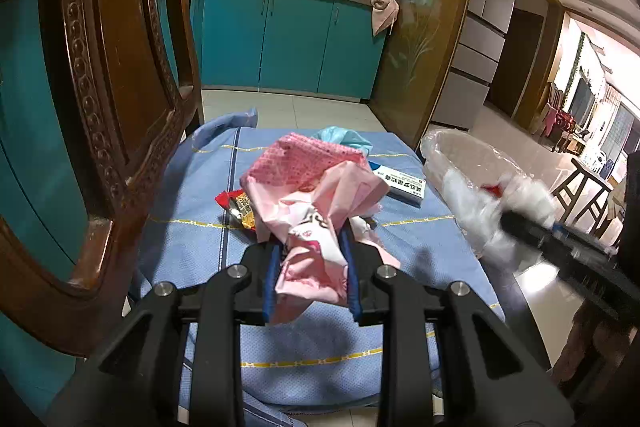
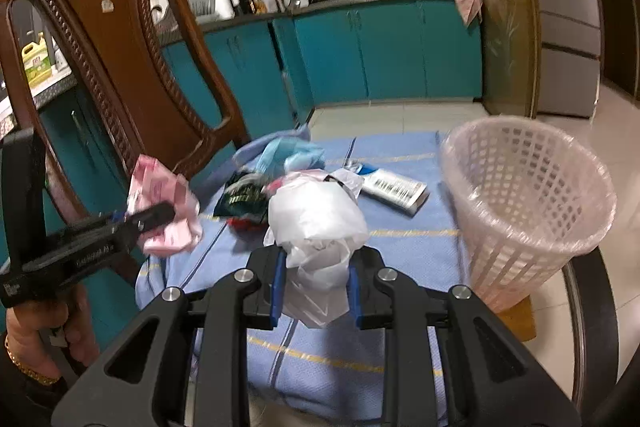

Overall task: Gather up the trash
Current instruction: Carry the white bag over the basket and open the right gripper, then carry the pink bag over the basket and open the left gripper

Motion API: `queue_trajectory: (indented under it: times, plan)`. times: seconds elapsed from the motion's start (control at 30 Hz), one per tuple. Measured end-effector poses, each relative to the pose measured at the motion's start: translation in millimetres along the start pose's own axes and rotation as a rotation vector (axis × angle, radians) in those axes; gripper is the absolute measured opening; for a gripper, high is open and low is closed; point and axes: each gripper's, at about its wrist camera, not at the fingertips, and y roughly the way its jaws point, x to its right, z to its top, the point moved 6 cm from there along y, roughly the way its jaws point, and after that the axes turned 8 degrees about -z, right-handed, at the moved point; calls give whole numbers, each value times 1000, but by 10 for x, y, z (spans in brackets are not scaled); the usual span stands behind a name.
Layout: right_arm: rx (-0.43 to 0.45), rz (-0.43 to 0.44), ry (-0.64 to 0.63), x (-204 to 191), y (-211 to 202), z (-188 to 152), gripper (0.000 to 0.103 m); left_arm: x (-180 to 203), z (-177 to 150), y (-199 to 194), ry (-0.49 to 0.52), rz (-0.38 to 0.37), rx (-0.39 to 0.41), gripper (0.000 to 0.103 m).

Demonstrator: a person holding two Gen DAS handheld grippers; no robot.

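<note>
The left gripper (image 1: 312, 259) clamped a crumpled pink wrapper (image 1: 320, 211) above the blue tablecloth (image 1: 192, 227). The right gripper (image 2: 316, 275) pinched a white plastic bag (image 2: 316, 219) over the same cloth. The pink mesh wastebasket (image 2: 528, 203) stood at the cloth's right edge; a white medicine box (image 2: 394, 189) lay near its middle.

A blue cloth (image 2: 400, 227) with thin yellow lines covers the table (image 2: 588, 327) (its dark rim shows at the near right). On the cloth lie a white box (image 2: 394, 189) toward the far right, a dark snack wrapper (image 2: 240, 199) left of it, and a crumpled light-blue bag (image 2: 288, 151) at the far side. A pale plastic basket (image 2: 528, 203) stands at the right edge.
</note>
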Motion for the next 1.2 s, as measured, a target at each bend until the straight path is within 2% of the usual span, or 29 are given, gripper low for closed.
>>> queue_trajectory:
  times: [0.1, 0.2, 0.33, 0.43, 0.47, 0.53, 0.6, 0.67, 0.73, 0.77, 0.83, 0.97, 1.1, 1.2]
  plan:
    - [90, -73, 34, 290, -107, 244, 26, -22, 2, -2, -8, 4, 2, 28]
    - [166, -178, 91, 797, -104, 531, 26, -53, 0, -1, -19, 12, 4, 28]
    - [159, -293, 183, 1469, 122, 688, 26, -53, -3, 12, -23, 18, 2, 28]
    - [116, -333, 224, 1829, 384, 693, 28, -39, -7, 22, -21, 20, 0, 28]
    - [107, -345, 230, 1919, 475, 679, 30, -32, -13, 31, -19, 22, -2, 28]
    - [73, -377, 243, 2093, 651, 592, 56, -35, -19, 42, -18, 25, -6, 28]
    - [47, -370, 264, 2132, 661, 560, 59, -25, -24, 54, -13, 31, -10, 28]
    - [101, -347, 243, 2017, 434, 671, 67, -24, -26, 67, -9, 34, -13, 28]
    - [208, -346, 229, 1894, 55, 778, 91, -13, -23, 77, -3, 34, -14, 28]
    - [289, -341, 238, 1853, -210, 794, 98, 5, -24, 81, 0, 32, -13, 28]
    - [369, -326, 274, 1812, -509, 772, 99, 61, -30, 99, 10, 19, -13, 28]
    - [446, -315, 351, 1804, -925, 566, 99, 283, -18, 165, 47, -25, -13, 28]
    - [497, -331, 407, 1873, -1067, 502, 100, 789, 46, 377, 130, -82, -29, 30]
    - [541, -372, 460, 1976, -1144, 454, 100, 1287, 228, 642, 157, -189, -43, 30]
